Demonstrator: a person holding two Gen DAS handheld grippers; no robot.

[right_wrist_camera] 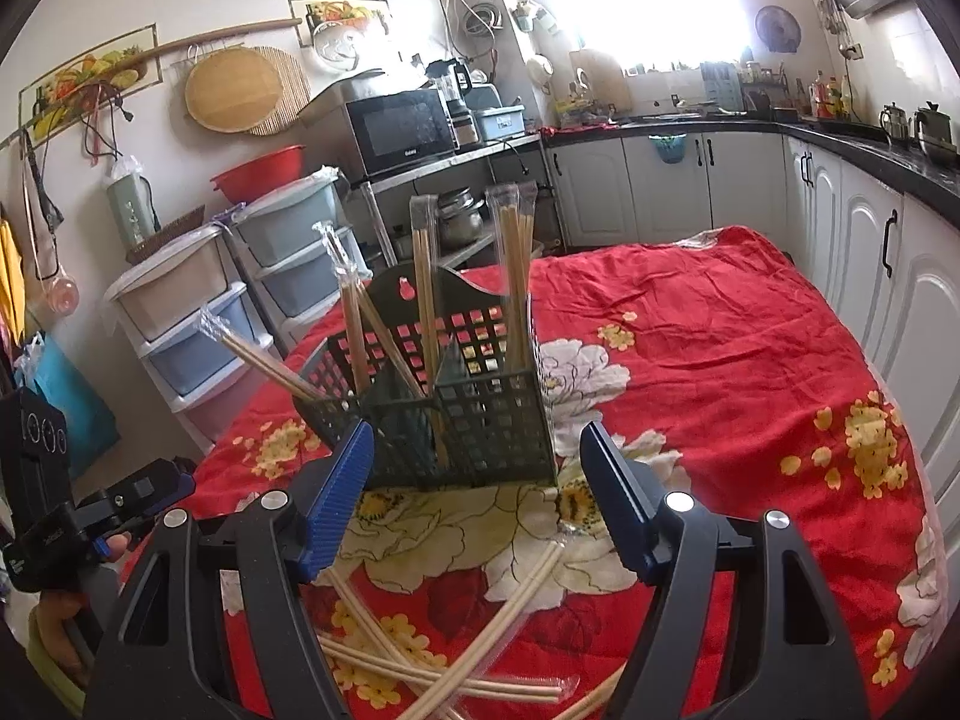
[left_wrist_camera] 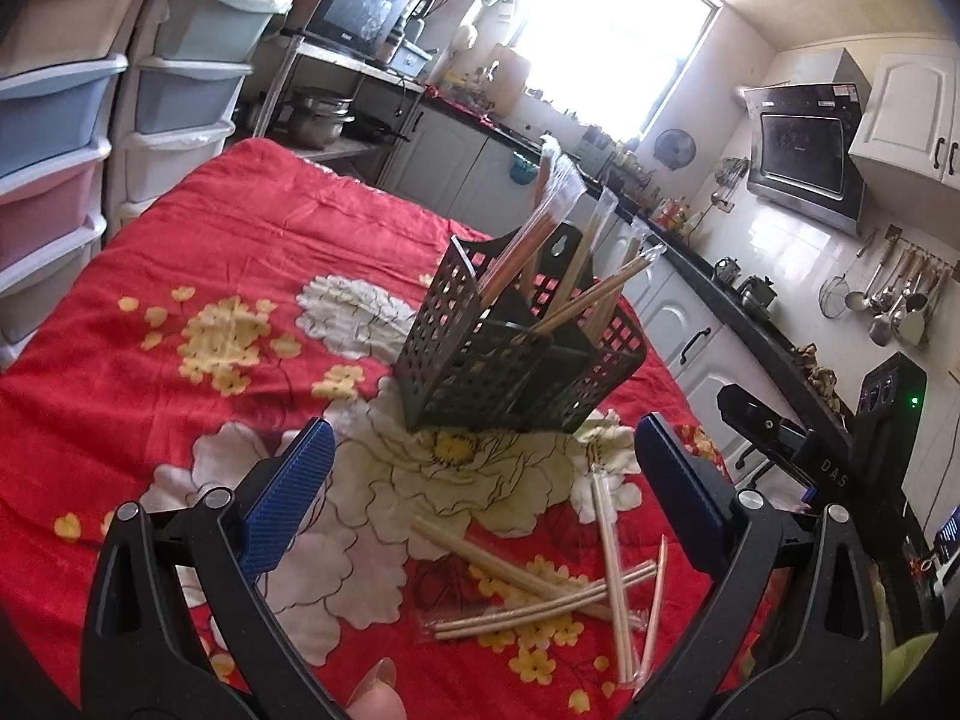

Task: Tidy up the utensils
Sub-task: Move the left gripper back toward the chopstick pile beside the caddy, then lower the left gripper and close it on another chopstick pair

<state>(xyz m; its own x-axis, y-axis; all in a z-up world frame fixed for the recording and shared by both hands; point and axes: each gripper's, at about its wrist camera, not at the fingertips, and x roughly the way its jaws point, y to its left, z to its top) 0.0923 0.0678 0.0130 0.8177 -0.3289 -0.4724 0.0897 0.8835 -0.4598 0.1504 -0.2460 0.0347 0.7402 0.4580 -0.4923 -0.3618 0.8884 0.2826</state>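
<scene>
Both tools, left tool [left_wrist_camera: 480, 498] and right tool [right_wrist_camera: 477, 492], gape wide and empty above loose cellophane-wrapped wooden chopstick pairs [left_wrist_camera: 540, 594] on the red floral tabletop [left_wrist_camera: 180, 276], near the black lattice plastic caddy [left_wrist_camera: 516, 354]; light, stiff, slippery sleeves, likely best pinched mid-length.

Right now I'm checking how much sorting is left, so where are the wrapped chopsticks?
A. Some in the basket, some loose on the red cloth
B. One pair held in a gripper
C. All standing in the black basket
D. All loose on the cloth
A: several wrapped chopsticks stand in the black basket, while others lie crossed on the red cloth in front of it.
</scene>
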